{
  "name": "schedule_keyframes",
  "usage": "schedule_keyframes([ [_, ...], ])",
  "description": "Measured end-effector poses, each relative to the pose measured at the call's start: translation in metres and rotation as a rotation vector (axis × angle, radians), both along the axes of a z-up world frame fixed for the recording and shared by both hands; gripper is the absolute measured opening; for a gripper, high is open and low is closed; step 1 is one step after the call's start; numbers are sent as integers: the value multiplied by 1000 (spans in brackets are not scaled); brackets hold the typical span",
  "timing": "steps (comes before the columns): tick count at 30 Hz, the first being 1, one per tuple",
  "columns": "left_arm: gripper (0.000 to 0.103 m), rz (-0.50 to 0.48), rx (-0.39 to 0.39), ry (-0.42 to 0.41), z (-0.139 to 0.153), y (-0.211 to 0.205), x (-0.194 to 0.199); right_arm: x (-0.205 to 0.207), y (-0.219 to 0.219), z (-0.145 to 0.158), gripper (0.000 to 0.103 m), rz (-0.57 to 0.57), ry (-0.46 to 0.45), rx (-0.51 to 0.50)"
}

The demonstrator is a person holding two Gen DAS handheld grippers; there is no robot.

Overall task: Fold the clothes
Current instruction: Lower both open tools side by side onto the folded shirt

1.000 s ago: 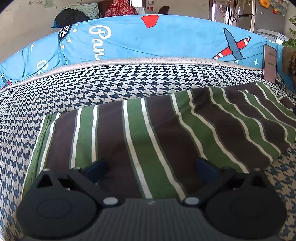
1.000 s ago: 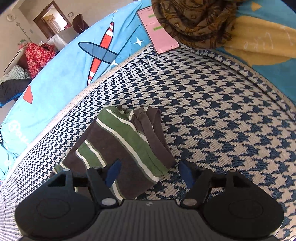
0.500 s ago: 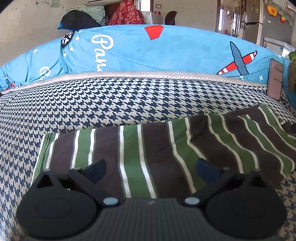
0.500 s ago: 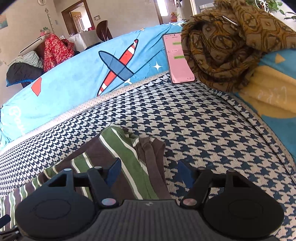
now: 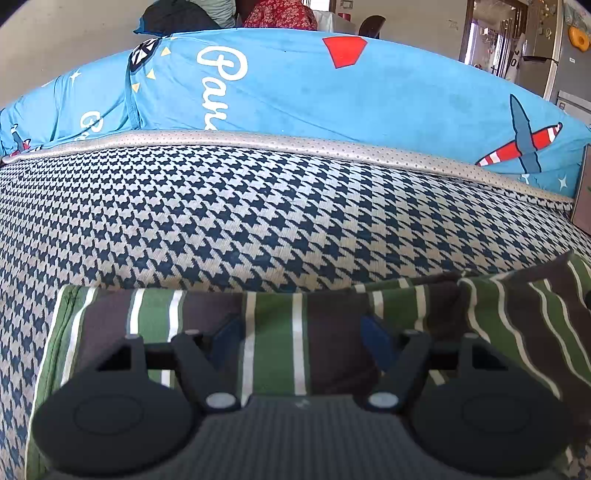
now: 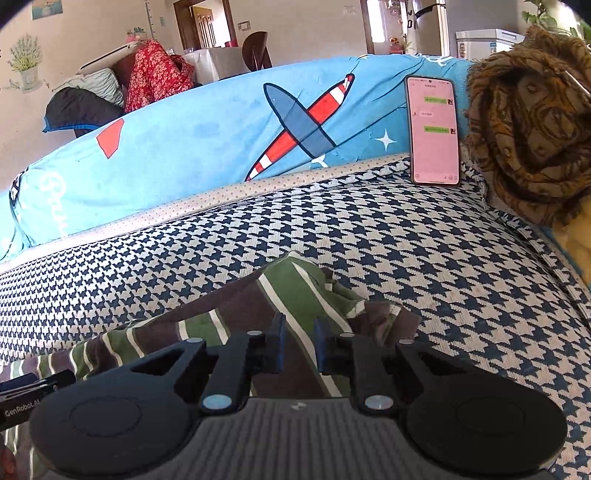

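A houndstooth seat cushion [image 5: 258, 221], navy on off-white, fills the foreground of both wrist views, edged at the back by a pale dotted piping strip [image 5: 295, 142]. Behind it rises a bright blue backrest cover [image 5: 295, 92] printed with white script, a red shape and a red-and-white striped aeroplane [image 6: 306, 122].

The striped garment [image 5: 277, 332], in green, dark brown and thin white bands, lies along the near edge of the cushion, flat at its left end and bunched into wrinkles at its right end.

The left hand-held gripper [image 5: 301, 339] sits low over the flat part; its jaws have just been closing, with cloth between them, but they still stand apart and do not pinch it. The right hand-held gripper [image 6: 299, 347] has also just been closing, and its blue pads are now drawn in on a raised fold of the garment at the bunched end.

A phone [image 6: 434, 131] with a pink chat screen leans upright against the backrest, just beside a crumpled brown patterned scarf [image 6: 528, 129]. Farther back, a red floral cloth [image 6: 155, 77] is draped over furniture, with a wooden door frame [image 6: 201, 22] and a fridge [image 6: 430, 26] along the beige wall.
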State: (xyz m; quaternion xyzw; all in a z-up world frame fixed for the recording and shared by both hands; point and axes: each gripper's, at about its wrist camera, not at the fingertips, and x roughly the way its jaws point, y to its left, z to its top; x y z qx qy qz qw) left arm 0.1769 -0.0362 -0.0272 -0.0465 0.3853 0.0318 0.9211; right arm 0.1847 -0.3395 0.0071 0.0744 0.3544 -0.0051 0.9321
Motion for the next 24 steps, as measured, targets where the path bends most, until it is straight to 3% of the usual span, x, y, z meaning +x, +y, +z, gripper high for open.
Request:
schedule_keyframes([
  [2, 70, 7, 5, -13, -1, 3, 5, 7, 6, -3, 16, 5, 6, -1],
  [7, 97, 36, 53, -54, -3, 6, 19, 18, 22, -10, 20, 28, -36, -37],
  [10, 103, 54, 76, -45, -8, 6, 30, 25, 33, -15, 26, 37, -40, -73],
  [16, 103, 88, -7, -31, -13, 8, 43, 28, 53, -20, 55, 70, -81, -135],
  [21, 103, 85, 74, -83, -20, -9, 38, 31, 60, -26, 75, 97, -123, -140],
  [23, 103, 86, 56, -83, -21, -7, 37, 32, 65, -28, 90, 116, -129, -146],
  [24, 103, 89, 41, -82, -21, -5, 37, 33, 68, -30, 93, 122, -128, -155],
])
